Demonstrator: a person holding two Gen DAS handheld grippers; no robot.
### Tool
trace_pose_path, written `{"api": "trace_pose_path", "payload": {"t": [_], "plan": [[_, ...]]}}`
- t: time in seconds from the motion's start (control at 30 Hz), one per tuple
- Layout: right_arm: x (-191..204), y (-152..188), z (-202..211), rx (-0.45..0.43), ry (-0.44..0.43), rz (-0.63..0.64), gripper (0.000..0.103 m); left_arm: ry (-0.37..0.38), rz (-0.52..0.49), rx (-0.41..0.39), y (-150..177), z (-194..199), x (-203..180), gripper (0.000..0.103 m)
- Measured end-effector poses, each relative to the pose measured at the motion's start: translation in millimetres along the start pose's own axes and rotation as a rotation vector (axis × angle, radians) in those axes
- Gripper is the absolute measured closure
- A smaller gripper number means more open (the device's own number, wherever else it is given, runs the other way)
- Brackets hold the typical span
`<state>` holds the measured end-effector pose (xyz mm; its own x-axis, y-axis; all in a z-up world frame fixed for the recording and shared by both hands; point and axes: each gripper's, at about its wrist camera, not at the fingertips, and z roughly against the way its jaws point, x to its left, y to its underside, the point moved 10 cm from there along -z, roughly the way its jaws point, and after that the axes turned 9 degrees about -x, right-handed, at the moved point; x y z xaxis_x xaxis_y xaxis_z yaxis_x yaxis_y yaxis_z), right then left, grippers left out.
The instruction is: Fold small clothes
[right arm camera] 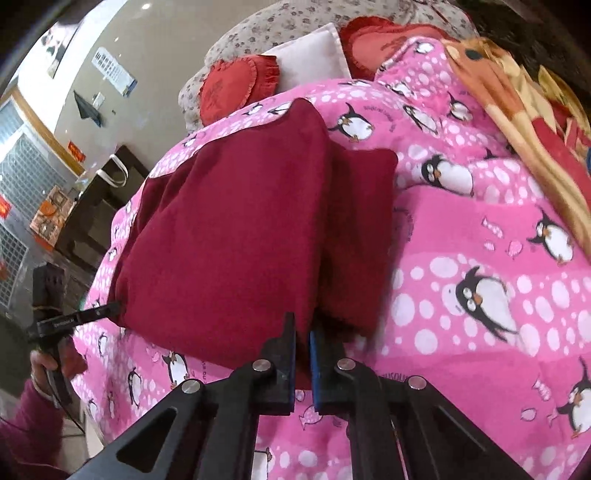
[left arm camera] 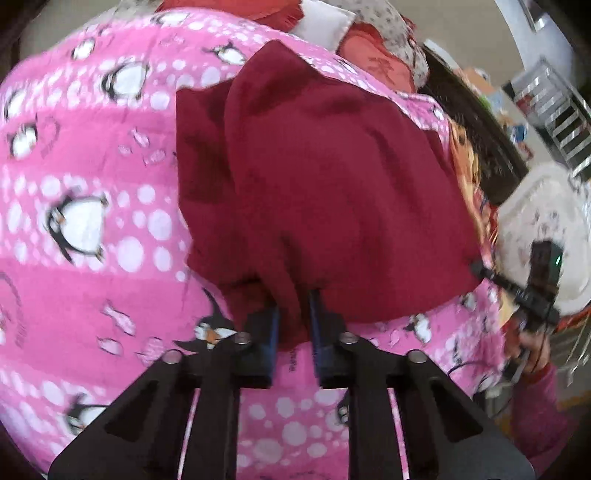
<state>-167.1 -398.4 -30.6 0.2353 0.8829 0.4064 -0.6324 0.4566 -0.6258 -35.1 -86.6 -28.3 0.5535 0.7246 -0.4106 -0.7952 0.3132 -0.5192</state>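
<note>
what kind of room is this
Most likely a bedroom at home. The dark red garment lies on a pink penguin-print quilt spread over a bed, with red frilled cushions and a floral pillow at its head, and dark furniture along the wall.

The garment (left arm camera: 332, 177) is dark red cloth, matt, with a soft, slightly fuzzy nap. The blanket (left arm camera: 92, 166) beneath it is pink printed cloth, matt and plush. The left tool (left arm camera: 293, 314) and the right tool (right arm camera: 303, 332) are matt black plastic with smooth blue pads (right arm camera: 317, 365) and shiny metal pins (right arm camera: 262, 364). The heart cushion (right arm camera: 236, 88) is red cloth with a frilled edge.
</note>
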Motion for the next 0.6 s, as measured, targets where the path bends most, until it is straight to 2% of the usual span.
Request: {"api": "trace_pose_path", "payload": {"t": [0.07,0.2,0.4,0.43,0.47,0.5,0.53,0.57,0.6], "plan": [[0,2,-1,0.005,0.004,-0.006,0.098,-0.054,-0.036,-0.004,0,3,13,0.096],[-6,13,-10,0.034,-0.006,-0.051,0.098,-0.014,0.049,0.011,10,1,29,0.096],[-5,-15,25,-0.054,0.044,-0.071,0.094,-0.071,0.053,-0.03,4,14,18,0.096],[2,-22,32,-0.069,0.032,-0.064,0.091,-0.078,0.061,-0.037,3,17,17,0.095],[7,-25,34,-0.075,0.024,-0.058,0.089,-0.093,0.071,-0.053,0,20,15,0.086],[14,-28,36,-0.082,0.011,-0.05,0.078,-0.099,0.076,-0.066,-2,22,14,0.077],[24,-31,34,-0.087,-0.007,-0.038,0.058,-0.104,0.08,-0.087,-5,25,12,0.073],[30,-34,32,-0.09,-0.016,-0.03,0.051,-0.106,0.078,-0.102,-7,25,10,0.067],[41,-35,26,-0.088,-0.027,-0.008,0.049,-0.111,0.073,-0.116,-9,27,7,0.066]]}}
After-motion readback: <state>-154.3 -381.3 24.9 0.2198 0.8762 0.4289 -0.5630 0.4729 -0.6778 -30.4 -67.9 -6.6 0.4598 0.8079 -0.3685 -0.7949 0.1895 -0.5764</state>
